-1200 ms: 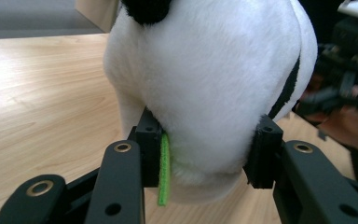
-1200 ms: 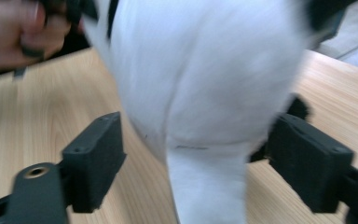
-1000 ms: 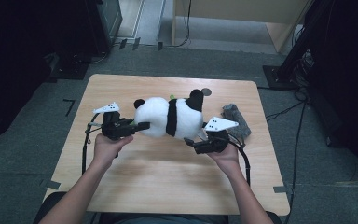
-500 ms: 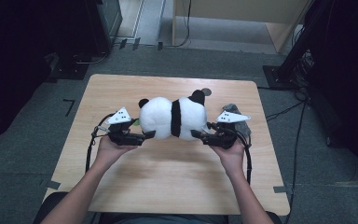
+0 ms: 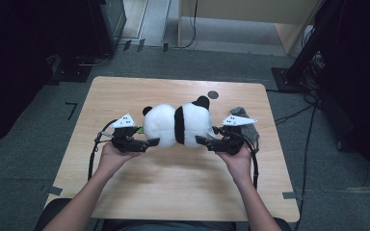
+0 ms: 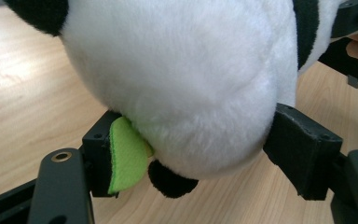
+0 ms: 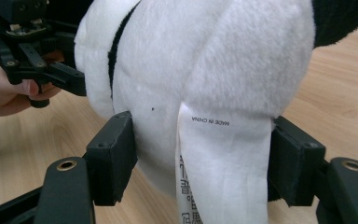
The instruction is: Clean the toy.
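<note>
Jaws of both the left gripper (image 5: 147, 143) and right gripper (image 5: 203, 140), part open, seemingly pinch the panda toy (image 5: 176, 123) from either end above the bench (image 5: 125, 192); the right jaws have just been opening.

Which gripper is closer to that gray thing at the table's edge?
Right. The right gripper sits just beside the gray thing while it squeezes one end of the panda. The left gripper squeezes the panda's other end, far across from it.

A lab-like workroom: a bare wooden table (image 5: 173, 192) on grey carpet (image 5: 29, 159), floor cables (image 5: 294, 115), dark equipment racks (image 5: 106, 24).
</note>
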### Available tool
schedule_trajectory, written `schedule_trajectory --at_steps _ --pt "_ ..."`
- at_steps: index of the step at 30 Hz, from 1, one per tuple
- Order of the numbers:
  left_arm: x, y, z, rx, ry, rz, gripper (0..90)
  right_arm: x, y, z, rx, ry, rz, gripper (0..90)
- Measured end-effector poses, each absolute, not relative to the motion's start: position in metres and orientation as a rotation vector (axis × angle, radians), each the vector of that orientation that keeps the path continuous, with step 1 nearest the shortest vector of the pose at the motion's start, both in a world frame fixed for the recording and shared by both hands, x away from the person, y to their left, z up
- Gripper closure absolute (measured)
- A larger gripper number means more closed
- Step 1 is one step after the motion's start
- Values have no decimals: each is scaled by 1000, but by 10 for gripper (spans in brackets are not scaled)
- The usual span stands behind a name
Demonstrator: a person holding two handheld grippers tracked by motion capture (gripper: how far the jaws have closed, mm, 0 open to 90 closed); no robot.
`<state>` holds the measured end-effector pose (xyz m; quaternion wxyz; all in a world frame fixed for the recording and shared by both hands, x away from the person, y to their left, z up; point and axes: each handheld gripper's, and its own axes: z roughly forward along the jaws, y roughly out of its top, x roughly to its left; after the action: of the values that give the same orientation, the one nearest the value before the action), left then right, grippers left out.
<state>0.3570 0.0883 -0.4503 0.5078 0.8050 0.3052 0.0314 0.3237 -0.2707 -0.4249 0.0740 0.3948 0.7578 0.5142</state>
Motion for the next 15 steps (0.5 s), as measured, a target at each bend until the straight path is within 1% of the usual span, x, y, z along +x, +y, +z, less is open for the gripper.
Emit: schedule_trajectory --at_steps 3,8,13,15 --pt "355 90 -449 1928 742 75 276 324 -271 -424 1221 2279 1578 301" --pt "354 92 -446 1914 816 36 347 322 -271 -421 1259 2278 1610 299" --pt "354 94 -449 1908 833 45 339 318 -269 -424 1294 2310 1565 292" --pt "356 94 -454 1925 848 24 329 317 -267 -427 1308 2326 1539 289"
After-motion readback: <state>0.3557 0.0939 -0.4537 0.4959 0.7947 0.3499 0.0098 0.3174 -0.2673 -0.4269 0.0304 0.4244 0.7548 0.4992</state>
